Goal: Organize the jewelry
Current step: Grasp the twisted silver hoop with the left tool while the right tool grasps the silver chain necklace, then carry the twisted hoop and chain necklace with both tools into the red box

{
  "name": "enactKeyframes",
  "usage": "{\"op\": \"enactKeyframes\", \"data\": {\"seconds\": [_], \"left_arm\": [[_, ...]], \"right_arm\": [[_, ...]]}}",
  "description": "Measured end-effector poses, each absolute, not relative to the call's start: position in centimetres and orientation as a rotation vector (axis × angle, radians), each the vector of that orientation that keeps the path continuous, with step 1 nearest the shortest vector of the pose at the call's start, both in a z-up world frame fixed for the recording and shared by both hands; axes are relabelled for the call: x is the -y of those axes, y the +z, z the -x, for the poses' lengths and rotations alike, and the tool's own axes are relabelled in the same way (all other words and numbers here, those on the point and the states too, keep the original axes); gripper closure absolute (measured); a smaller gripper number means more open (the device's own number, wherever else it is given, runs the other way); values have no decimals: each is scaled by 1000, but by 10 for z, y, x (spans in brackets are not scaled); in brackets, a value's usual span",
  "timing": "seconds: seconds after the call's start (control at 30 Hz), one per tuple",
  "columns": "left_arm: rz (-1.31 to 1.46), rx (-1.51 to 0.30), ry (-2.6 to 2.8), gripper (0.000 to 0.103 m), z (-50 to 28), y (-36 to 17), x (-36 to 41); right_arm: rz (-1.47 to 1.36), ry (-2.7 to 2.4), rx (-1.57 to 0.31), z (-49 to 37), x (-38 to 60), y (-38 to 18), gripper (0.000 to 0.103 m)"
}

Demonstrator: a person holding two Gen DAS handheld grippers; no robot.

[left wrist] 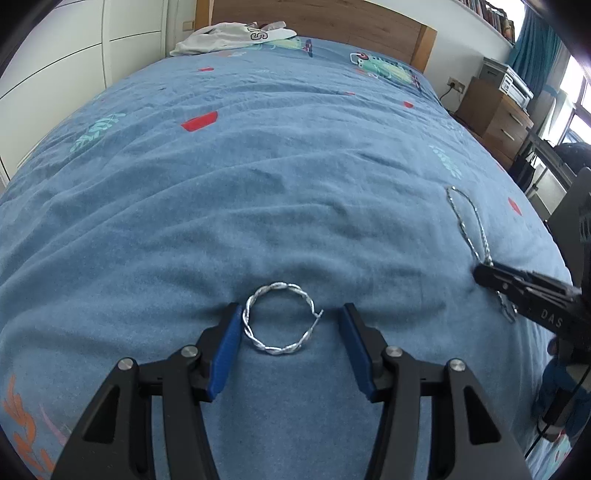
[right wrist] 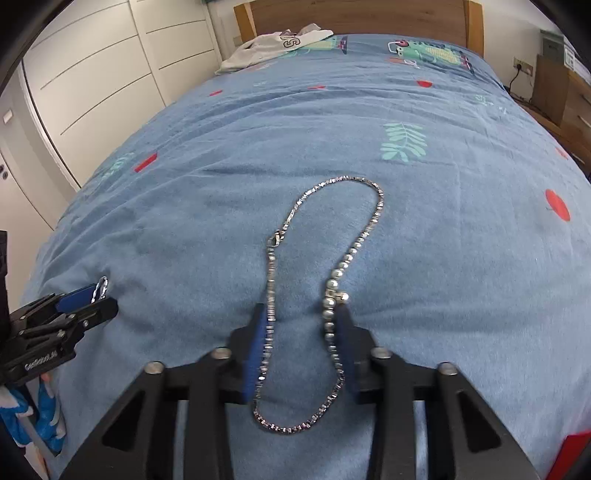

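Note:
A twisted silver hoop (left wrist: 279, 318) lies flat on the blue bedspread (left wrist: 258, 184). My left gripper (left wrist: 290, 317) is open with the hoop between its blue pads; the left pad touches the hoop's rim. A silver chain necklace with pearl beads (right wrist: 325, 258) lies in a long loop on the bedspread. My right gripper (right wrist: 303, 317) is open and straddles the near end of the necklace, both strands between its pads. The necklace (left wrist: 469, 225) and the right gripper also show at the right of the left wrist view. The left gripper (right wrist: 92, 299) shows at the left of the right wrist view.
A white garment (left wrist: 229, 37) lies near the wooden headboard (left wrist: 332, 18). White wardrobe doors (right wrist: 92, 74) stand left of the bed. A wooden drawer unit (left wrist: 498, 114) with a printer stands at the right. A red object (right wrist: 574, 454) sits at the lower right corner.

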State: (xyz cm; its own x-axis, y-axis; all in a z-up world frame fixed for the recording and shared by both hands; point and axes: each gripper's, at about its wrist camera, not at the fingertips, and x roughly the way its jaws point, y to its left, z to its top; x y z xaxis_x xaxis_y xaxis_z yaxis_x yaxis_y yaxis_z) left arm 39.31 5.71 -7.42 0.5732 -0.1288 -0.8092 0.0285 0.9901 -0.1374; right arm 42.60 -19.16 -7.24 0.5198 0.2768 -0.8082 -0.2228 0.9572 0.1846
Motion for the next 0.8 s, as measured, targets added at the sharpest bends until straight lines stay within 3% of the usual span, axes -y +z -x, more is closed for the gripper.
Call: {"op": "enactKeyframes", "data": {"seconds": [0.1,0.27,0.8], "left_arm": [[106,-954,-87,52,-395,-74,-55],[85,-940,-79,63,-389,-74,-54],[51,-931,-119,64,-325,-56,-39]], "right_arm": [[-117,331,-986,-415,197,-74,94],[-174,377,-979,-392,201,-77,94],[-353,510,-1001,-300,207,-73,95]]}}
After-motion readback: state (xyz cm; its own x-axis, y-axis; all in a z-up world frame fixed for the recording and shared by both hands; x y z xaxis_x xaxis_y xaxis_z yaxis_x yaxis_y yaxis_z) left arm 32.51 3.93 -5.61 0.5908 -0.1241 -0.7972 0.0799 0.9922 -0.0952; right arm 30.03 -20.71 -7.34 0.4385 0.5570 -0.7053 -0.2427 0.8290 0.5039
